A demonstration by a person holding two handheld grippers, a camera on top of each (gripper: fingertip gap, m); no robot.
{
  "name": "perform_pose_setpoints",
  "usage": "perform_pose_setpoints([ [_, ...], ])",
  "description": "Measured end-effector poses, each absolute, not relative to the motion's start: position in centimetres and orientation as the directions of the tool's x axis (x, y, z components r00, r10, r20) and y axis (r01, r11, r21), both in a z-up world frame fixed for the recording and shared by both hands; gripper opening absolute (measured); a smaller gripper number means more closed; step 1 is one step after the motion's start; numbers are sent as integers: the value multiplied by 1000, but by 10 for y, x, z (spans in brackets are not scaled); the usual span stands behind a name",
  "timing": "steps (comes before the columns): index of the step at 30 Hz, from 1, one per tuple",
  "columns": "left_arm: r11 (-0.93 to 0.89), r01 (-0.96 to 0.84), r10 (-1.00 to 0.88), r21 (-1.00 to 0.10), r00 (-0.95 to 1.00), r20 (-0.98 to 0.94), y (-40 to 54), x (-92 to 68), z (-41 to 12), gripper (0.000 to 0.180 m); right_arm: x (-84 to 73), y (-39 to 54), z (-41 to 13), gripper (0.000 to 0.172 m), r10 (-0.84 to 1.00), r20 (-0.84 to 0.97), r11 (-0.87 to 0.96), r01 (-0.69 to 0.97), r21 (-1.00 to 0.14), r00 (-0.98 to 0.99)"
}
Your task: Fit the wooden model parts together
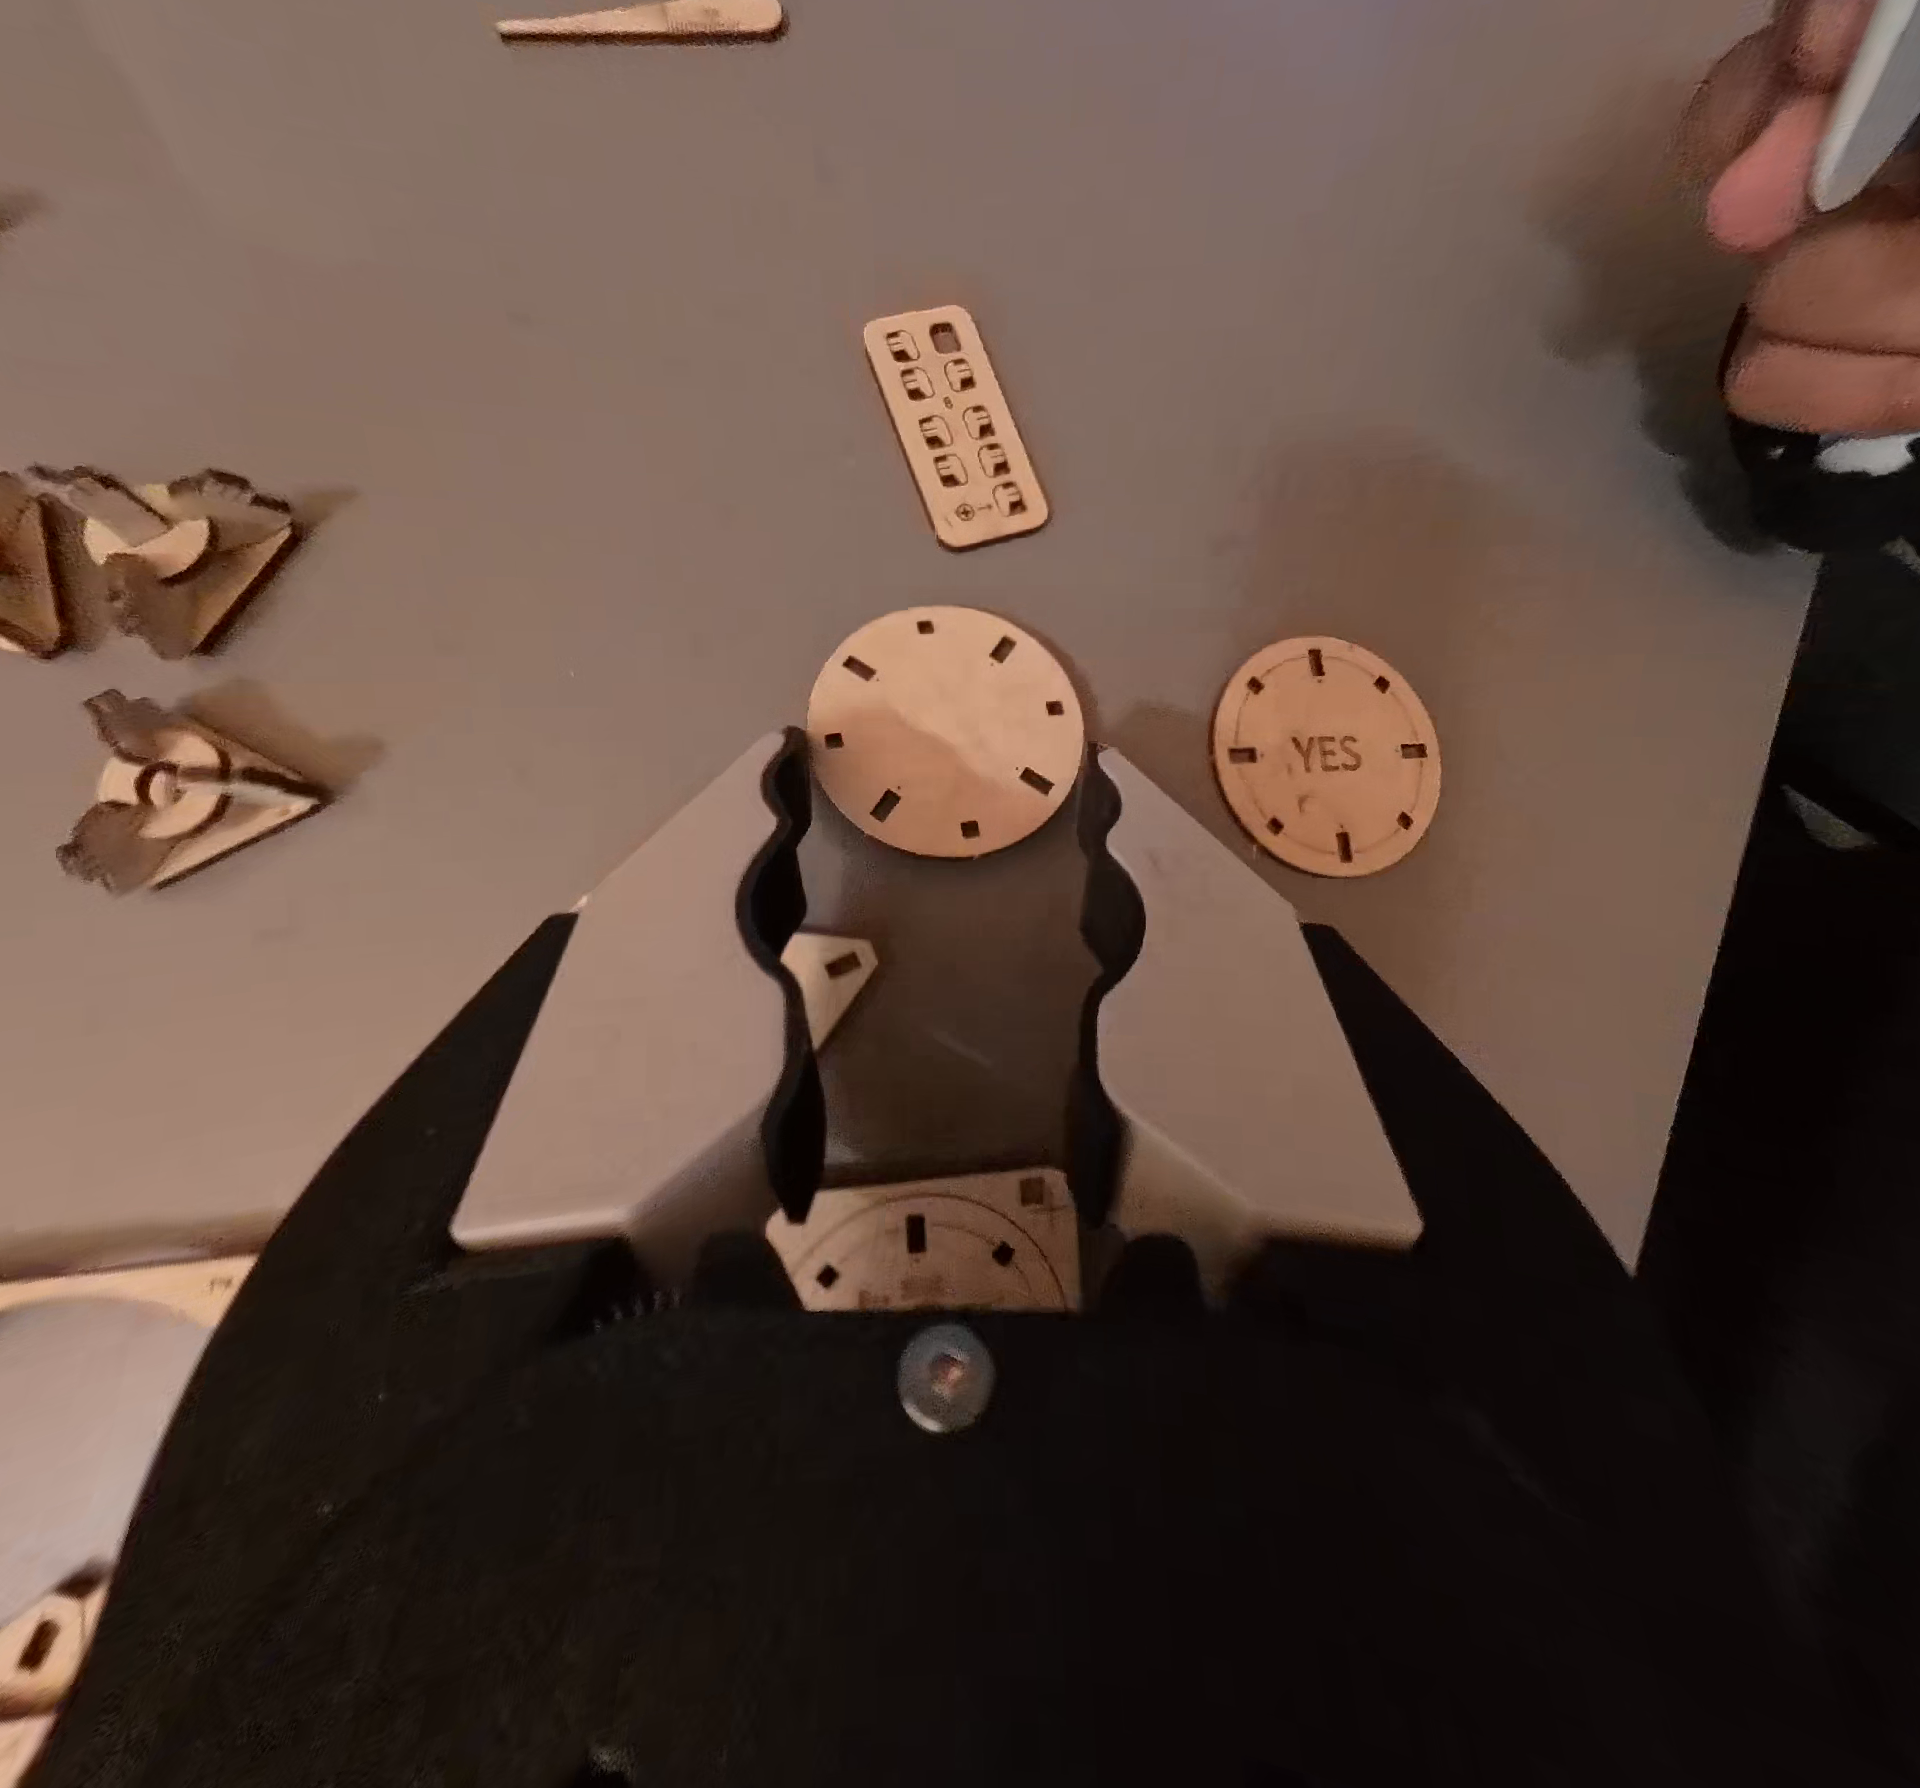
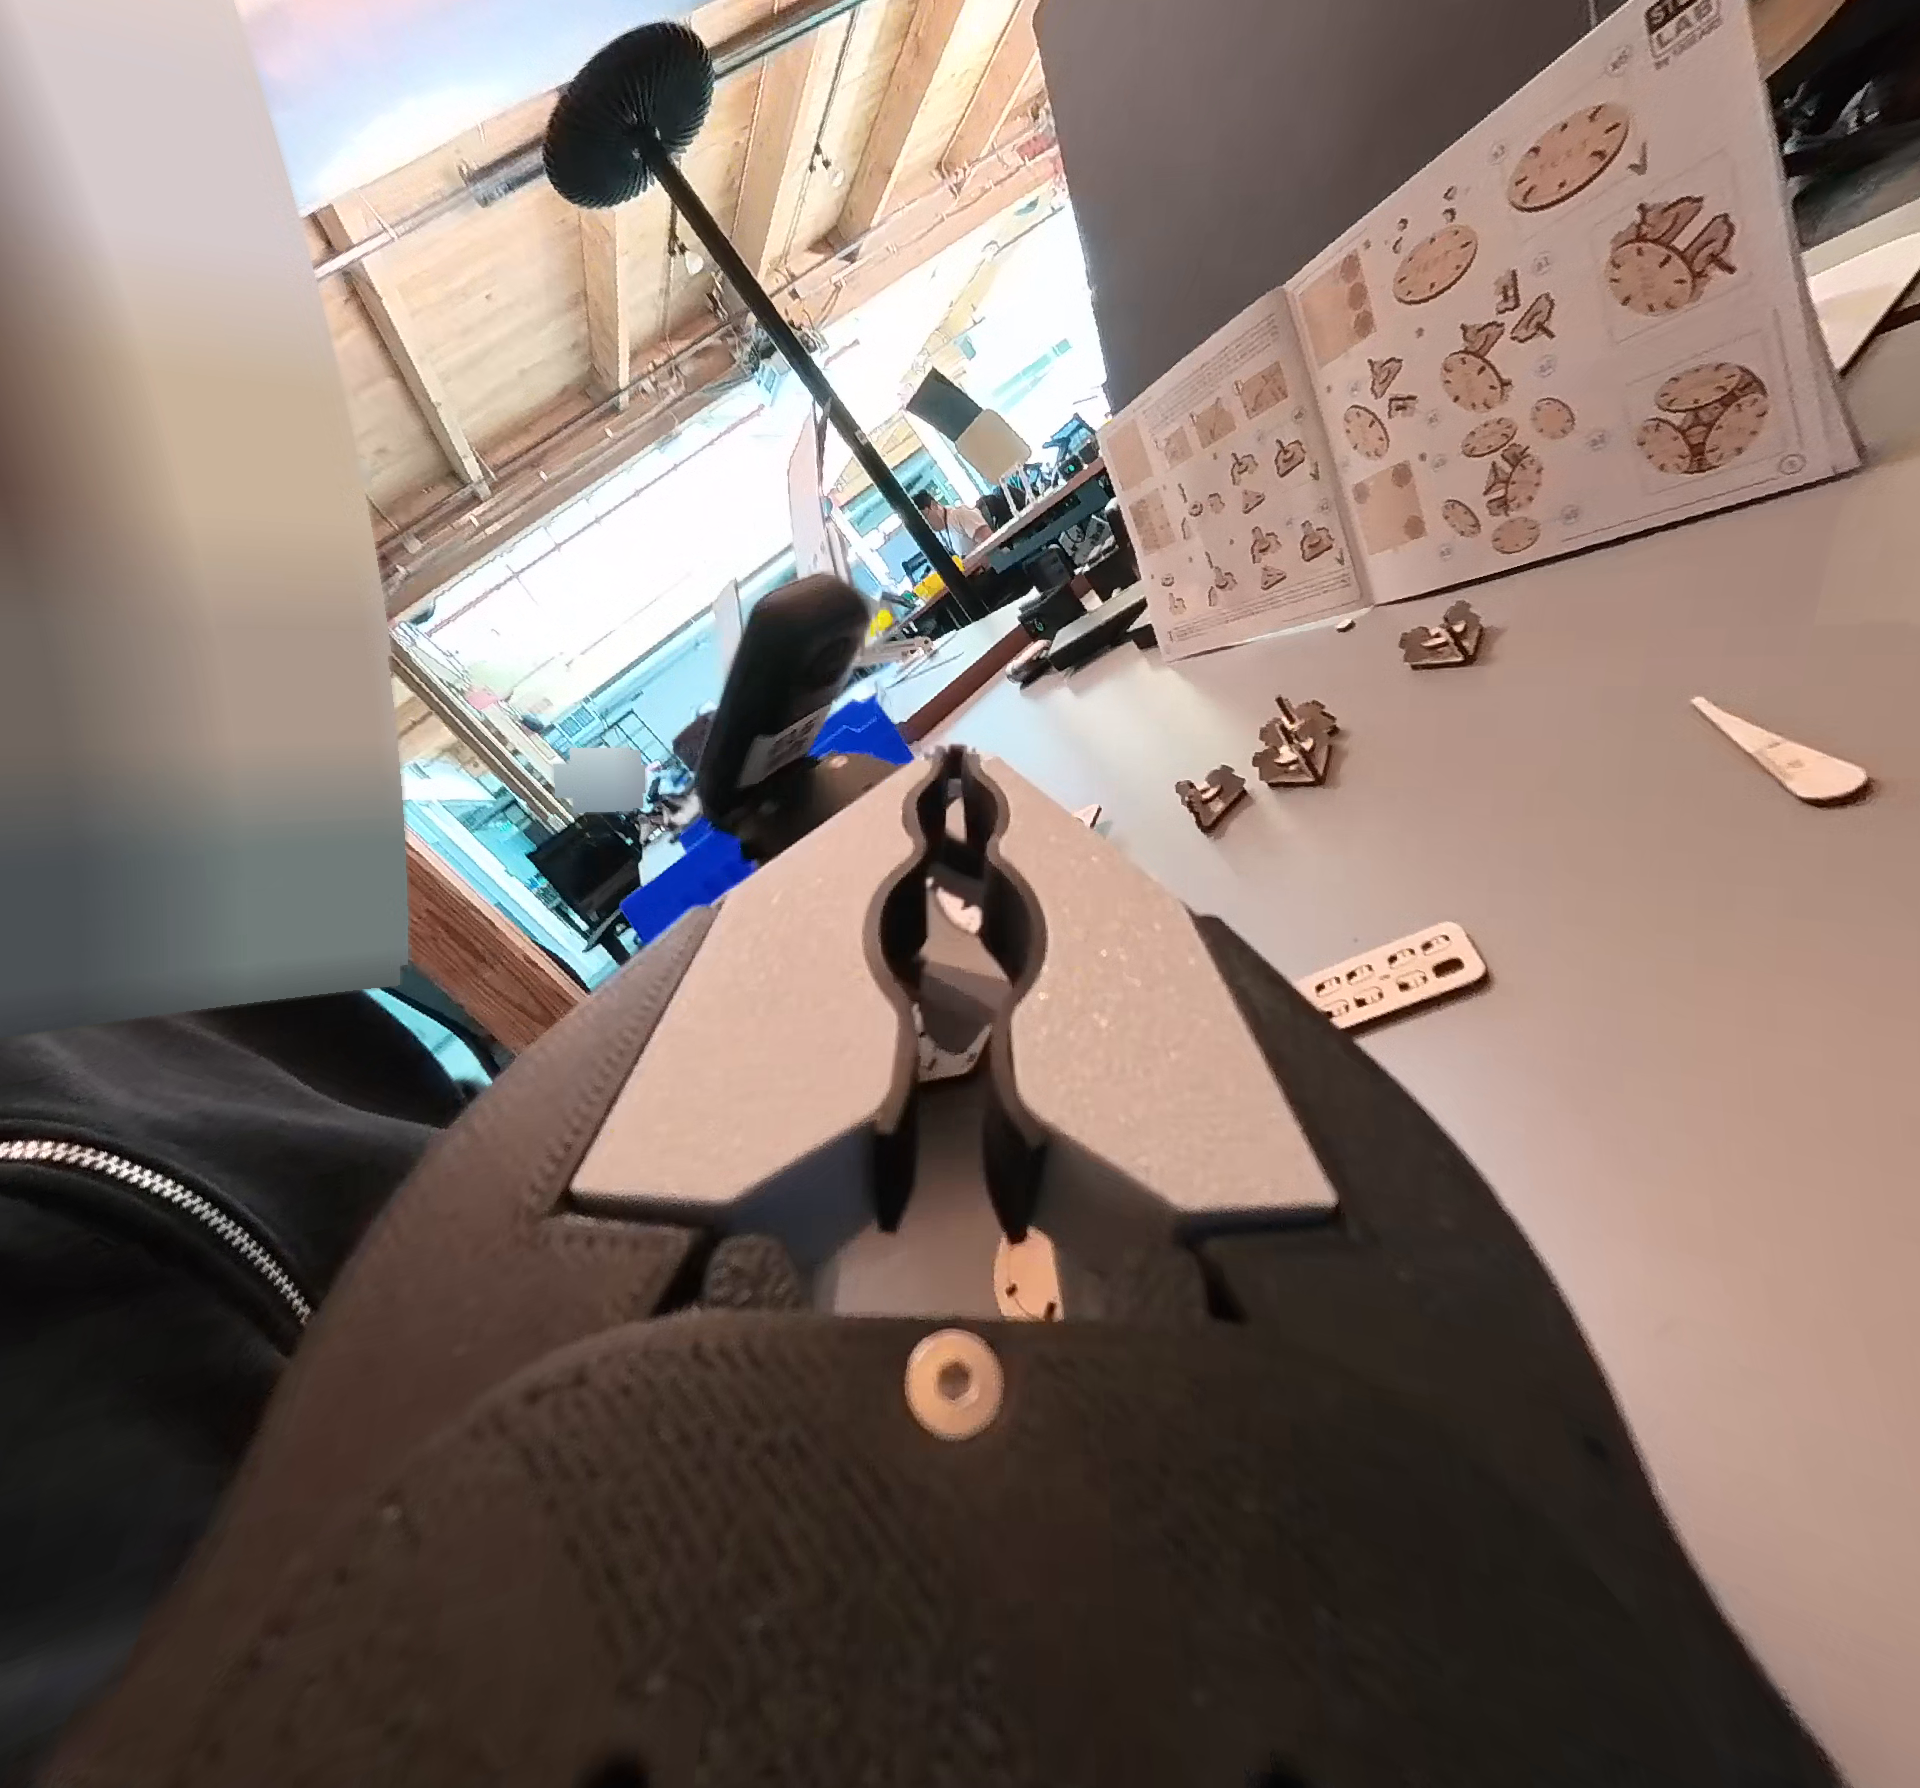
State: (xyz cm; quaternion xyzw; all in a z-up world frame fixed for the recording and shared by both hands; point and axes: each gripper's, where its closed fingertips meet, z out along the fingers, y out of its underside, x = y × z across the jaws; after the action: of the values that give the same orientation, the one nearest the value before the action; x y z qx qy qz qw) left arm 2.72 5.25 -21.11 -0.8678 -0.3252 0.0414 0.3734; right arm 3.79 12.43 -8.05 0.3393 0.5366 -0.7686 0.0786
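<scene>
**Open workshop or maker space, kit-assembly bench**

Grey tabletop (image 2: pixel 1621 1167) strewn with laser-cut plywood parts: slotted discs (image 1: pixel 948 730), a perforated strip (image 1: pixel 954 427), small assembled brackets (image 2: pixel 1294 743). Illustrated assembly booklet (image 2: pixel 1475 367) stands open at the far edge. Overhead, exposed timber ceiling beams (image 2: pixel 582 304). Beyond, more workbenches (image 2: pixel 1049 512) with equipment, blue bins (image 2: pixel 686 891), large bright windows (image 2: pixel 623 595). A black pole lamp (image 2: pixel 727 284) rises nearby.

1. I'm seeing a pale tan wooden disc (image 1: pixel 948 730) dotted with dark slots.
2. The table (image 1: pixel 520 304) is showing flat grey.
3. My left gripper (image 1: pixel 940 782) is showing grey fingers (image 1: pixel 665 928) with black wavy pads.
4. A white booklet (image 2: pixel 1507 356) is showing tan diagrams.
</scene>
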Motion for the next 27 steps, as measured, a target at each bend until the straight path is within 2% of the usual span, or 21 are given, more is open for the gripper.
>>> perform_pose_setpoints([
  [4, -553, 512, 570, -657, 808, 150, 53, 25, -214, 52, 38, 124, -84, 0, 260, -596, -387, 484, -785, -760],
  [7, -513, 533, 564, -673, 800, 204, 52, 26, -208, 54, 33, 121, -91, 0, 279, -591, -355, 491, -796, -757],
  [11, -353, 574, 558, -739, 763, 326, 45, 21, -183, 52, 34, 112, -112, 0, 329, -557, -236, 504, -831, -763],
  [14, -191, 606, 450, -772, 753, 480, 51, 28, -155, 44, 41, 94, -124, 0, 353, -493, -117, 485, -867, -795],
  [16, -128, 653, 333, -746, 737, 588, 58, 38, -143, 38, 44, 85, -129, 0, 387, -400, -40, 418, -907, -831],
  [20, -36, 759, 80, -650, 650, 755, 68, 58, -126, 35, 51, 69, -124, 0, 432, -121, 108, 185, -977, -894],
  [21, -9, 775, 59, -632, 631, 774, 66, 57, -125, 35, 52, 66, -124, 0, 443, -54, 154, 135, -979, -895],
  [23, 16, 773, 132, -634, 627, 768, 56, 47, -136, 33, 52, 63, -127, 0, 450, 39, 228, 73, -971, -892],
  [25, 13, 752, 187, -660, 646, 740, 46, 43, -140, 33, 52, 61, -130, 0, 451, 78, 265, 49, -963, -889],
  [27, 15, 747, 157, -664, 654, 740, 46, 48, -134, 33, 56, 57, -126, 0, 441, 127, 270, -4, -963, -889],
])
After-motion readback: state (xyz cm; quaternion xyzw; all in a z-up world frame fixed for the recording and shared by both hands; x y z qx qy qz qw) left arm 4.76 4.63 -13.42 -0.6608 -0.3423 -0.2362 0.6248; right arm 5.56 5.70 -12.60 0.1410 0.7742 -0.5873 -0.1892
